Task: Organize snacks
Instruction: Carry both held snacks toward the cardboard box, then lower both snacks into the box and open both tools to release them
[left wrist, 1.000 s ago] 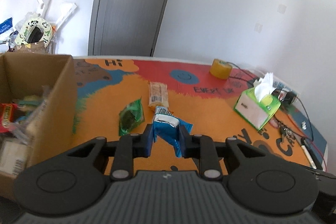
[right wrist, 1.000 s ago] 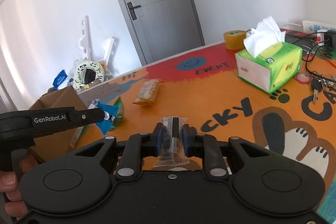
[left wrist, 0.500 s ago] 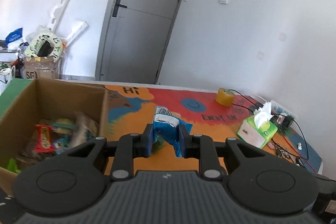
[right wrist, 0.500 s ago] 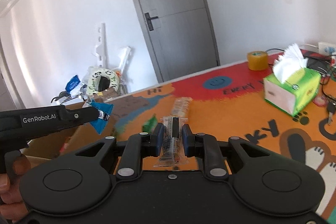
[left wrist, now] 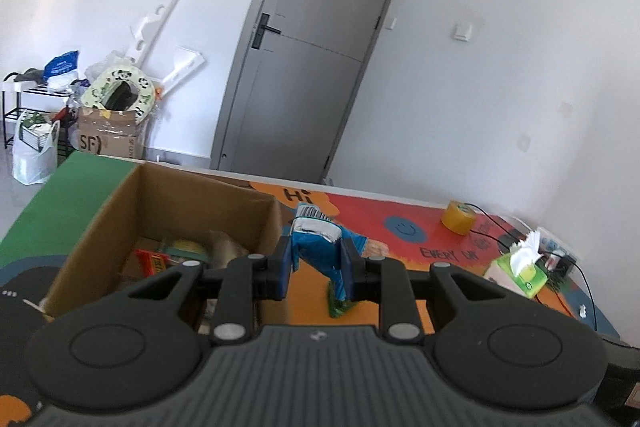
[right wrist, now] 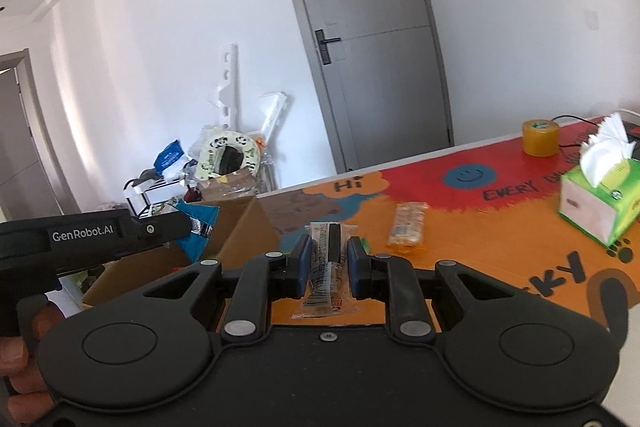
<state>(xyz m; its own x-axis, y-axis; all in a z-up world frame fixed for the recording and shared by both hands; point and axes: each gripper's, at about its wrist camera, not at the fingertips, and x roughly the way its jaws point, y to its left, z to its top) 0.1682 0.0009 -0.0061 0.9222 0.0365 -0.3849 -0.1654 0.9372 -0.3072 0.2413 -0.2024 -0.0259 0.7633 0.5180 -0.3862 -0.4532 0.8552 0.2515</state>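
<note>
Left gripper (left wrist: 316, 265) pinches my blue packet (left wrist: 320, 247) between both pads, the packet standing upright with its silver crimped top above the fingers. I see it held in the air just beside the right wall of the box (left wrist: 180, 203), near that wall's top edge. From the right wrist view the same packet (right wrist: 198, 229) pokes out past the left gripper's tip (right wrist: 176, 225), over the box's (right wrist: 240, 227) open top.

My right gripper (right wrist: 329, 259) is closed on a clear packet (right wrist: 326, 267) with a dark bar inside and a barcode on its wrapper; it sits between the pads and hangs down behind them, above the mat (right wrist: 480, 267).

Inside the box lie several snacks, among them a red bar (left wrist: 152, 261). On the mat, a beige packet (right wrist: 408, 229) lies just right of my right fingers, and a green packet (left wrist: 338, 307) shows under the left ones. Farther off stand a tissue box (right wrist: 600, 203) and a tape roll (right wrist: 540, 137).
</note>
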